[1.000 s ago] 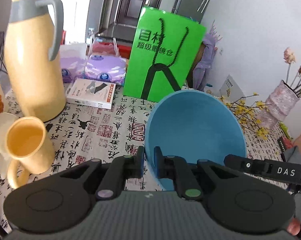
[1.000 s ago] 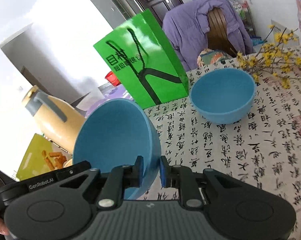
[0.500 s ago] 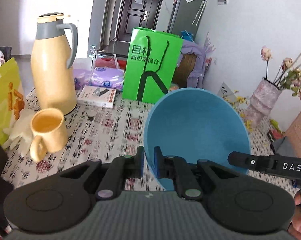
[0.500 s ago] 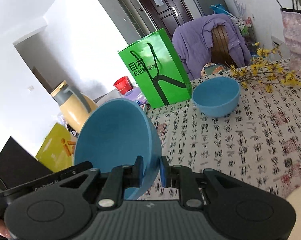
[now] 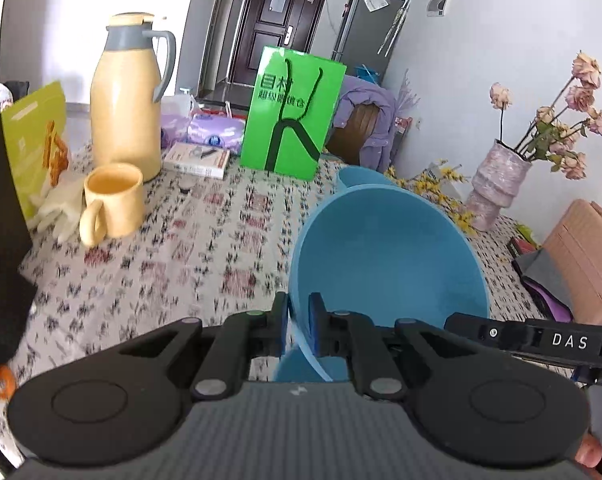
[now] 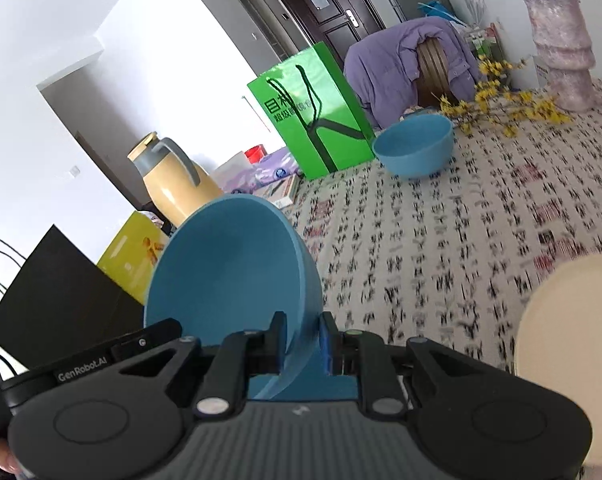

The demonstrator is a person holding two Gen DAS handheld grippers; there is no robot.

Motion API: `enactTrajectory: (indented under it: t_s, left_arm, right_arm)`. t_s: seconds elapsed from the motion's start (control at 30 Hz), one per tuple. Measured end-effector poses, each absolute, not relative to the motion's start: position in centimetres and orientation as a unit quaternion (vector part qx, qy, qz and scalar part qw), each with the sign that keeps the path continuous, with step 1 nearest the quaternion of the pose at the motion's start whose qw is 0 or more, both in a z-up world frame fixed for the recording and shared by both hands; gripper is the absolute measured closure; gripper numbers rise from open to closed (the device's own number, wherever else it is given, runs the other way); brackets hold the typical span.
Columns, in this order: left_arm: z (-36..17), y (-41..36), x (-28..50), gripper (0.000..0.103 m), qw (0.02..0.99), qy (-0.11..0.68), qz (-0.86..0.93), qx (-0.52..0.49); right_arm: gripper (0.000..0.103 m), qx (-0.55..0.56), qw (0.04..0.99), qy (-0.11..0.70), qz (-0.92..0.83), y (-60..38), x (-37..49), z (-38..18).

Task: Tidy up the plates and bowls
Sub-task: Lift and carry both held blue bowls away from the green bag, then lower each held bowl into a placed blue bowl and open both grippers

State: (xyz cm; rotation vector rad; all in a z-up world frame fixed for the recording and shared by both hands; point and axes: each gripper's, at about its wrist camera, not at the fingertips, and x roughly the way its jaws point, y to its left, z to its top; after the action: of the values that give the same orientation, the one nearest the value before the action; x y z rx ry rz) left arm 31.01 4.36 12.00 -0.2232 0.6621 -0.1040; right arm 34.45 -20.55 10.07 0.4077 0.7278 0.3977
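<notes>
My left gripper (image 5: 297,328) and right gripper (image 6: 302,340) both pinch one smooth, round blue bowl (image 5: 385,256) by its thin rim, fingers (image 5: 316,330) nearly closed, one pad inside the wall and one outside. The bowl is tipped on edge above the tabletop (image 5: 189,248), its hollow facing the left camera. Since a second ago I have drawn back and up: the cloth with its black and red printed characters now fills more of both views, the jug and mug sit farther off, and a pale round thing (image 6: 573,360) has come in at the right view's lower edge.

Past the held bowl stand a glossy yellow mug (image 5: 113,200) and a tall cream jug (image 5: 125,96) with a grey handle. Farther back, the second bowl (image 6: 415,146) rests upright on the cloth just beside the stiff green bag (image 6: 313,116). A rough pinkish vase (image 5: 495,184) holds dried flowers at the far right.
</notes>
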Motion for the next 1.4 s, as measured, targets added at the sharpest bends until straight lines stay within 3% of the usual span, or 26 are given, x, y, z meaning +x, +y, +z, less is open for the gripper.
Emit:
enactTrajectory:
  t_s: [0.37,0.9,1.4]
  left_arm:
    - [9.2,4.0,29.0,0.092,0.929,0.344,-0.062,-0.122]
    - [4.8,4.6,30.7,0.092,0.918,0.372,-0.055,-0.125]
    - [3.6,4.0,29.2,0.091,0.927,0.353,-0.067,-0.106]
  right_arm:
    - [0.086,0.198,0.887,0.372,0.188,-21.7,31.7,7.0]
    - [0.086,0.184,0.869,0.418,0.188,-21.2,34.2,2.7]
    - [0.083,0.105,0.890,0.395,0.201,-20.2,33.2,3.5]
